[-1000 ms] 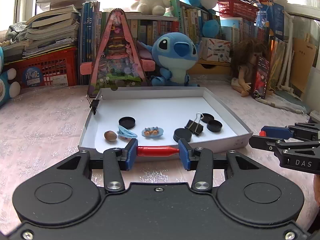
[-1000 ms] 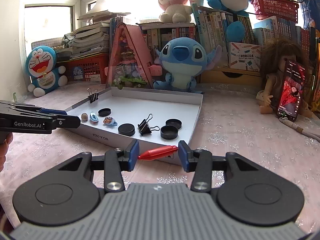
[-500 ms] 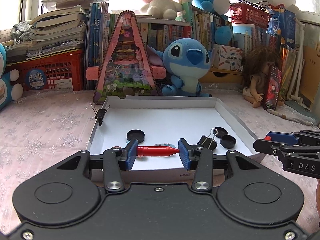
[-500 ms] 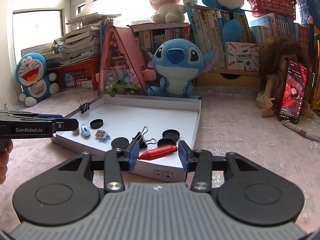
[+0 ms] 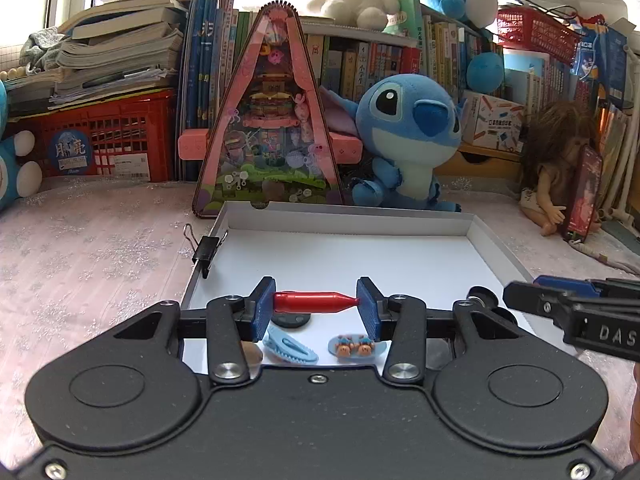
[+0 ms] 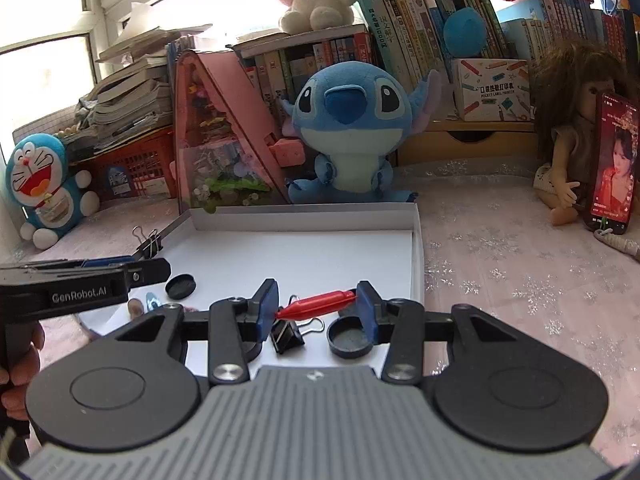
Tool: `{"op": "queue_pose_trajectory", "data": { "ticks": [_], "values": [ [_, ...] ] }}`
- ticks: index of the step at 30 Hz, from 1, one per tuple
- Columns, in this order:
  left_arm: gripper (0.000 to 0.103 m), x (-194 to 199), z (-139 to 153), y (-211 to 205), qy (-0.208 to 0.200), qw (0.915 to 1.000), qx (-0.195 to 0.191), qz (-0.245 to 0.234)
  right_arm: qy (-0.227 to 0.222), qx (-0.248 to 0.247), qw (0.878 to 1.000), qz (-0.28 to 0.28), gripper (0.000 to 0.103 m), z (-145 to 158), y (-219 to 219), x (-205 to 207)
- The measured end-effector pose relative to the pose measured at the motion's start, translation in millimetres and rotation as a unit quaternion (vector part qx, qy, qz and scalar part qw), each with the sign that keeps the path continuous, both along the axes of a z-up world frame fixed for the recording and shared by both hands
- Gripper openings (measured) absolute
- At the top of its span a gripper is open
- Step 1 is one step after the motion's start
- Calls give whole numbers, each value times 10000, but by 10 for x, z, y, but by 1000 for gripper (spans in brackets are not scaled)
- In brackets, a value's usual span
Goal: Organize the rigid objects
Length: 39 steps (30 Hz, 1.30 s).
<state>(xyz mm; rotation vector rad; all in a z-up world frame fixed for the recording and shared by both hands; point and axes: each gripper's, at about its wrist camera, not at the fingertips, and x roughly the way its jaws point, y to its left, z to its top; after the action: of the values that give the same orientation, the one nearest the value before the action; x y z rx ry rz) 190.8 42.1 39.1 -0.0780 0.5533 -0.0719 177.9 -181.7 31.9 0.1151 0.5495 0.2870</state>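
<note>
My left gripper (image 5: 316,304) is shut on a red bullet-shaped piece (image 5: 314,302), held crosswise over the near part of the white tray (image 5: 340,220). My right gripper (image 6: 317,305) is shut on a second red piece (image 6: 318,305), tilted, above the tray's near right part (image 6: 304,216). Under the left gripper lie a blue hair clip (image 5: 290,345), a small blue charm with two bears (image 5: 356,347) and a black cap (image 5: 291,321). Under the right gripper lie a black binder clip (image 6: 287,335) and a black cap (image 6: 349,338).
A binder clip (image 5: 206,247) is clamped on the tray's left rim. A pink triangular toy house (image 5: 269,120) and a Stitch plush (image 5: 404,140) stand just behind the tray. A doll with a phone (image 6: 612,164) sits at the right, a red crate (image 5: 104,144) at the left.
Both grippers have moved forward and now hang over the tray's near part, each still holding its red piece. The tray's small objects now sit under the fingers.
</note>
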Motion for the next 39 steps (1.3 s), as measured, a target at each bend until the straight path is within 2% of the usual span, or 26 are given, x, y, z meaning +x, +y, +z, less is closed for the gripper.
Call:
{"op": "queue_pose_trajectory", "data": {
  "ticks": [4,10,21,23,24,26,30,34,39],
  "values": [
    [42,216,-18,20,115,9998,-34,160,270,242,9992,-137,48,17,39,292],
    [42,487,-102,-8,220,9992,174,298,465,59,9988,-147,48,-80,215,545],
    [42,635,-315,-51,484,9979,264,327,686,-203,9972,-205,48,-262,322,689],
    [42,645,-340,-53,541,9976,265,338,663,-207,9974,-202,52,-272,316,688],
    [43,642,-347,-51,551,9976,258,339,650,-188,9975,-202,57,-269,311,685],
    [49,627,-345,-51,550,9976,257,327,619,-87,9979,-157,64,-249,288,670],
    [61,564,-279,-55,478,9979,309,305,527,-4,9986,-87,69,-184,253,604],
    [69,426,-165,-75,351,9986,339,187,359,-24,9994,9,72,-97,213,464],
    [71,146,-23,-114,172,9993,342,-52,139,-40,9997,171,75,13,101,202]
  ]
}}
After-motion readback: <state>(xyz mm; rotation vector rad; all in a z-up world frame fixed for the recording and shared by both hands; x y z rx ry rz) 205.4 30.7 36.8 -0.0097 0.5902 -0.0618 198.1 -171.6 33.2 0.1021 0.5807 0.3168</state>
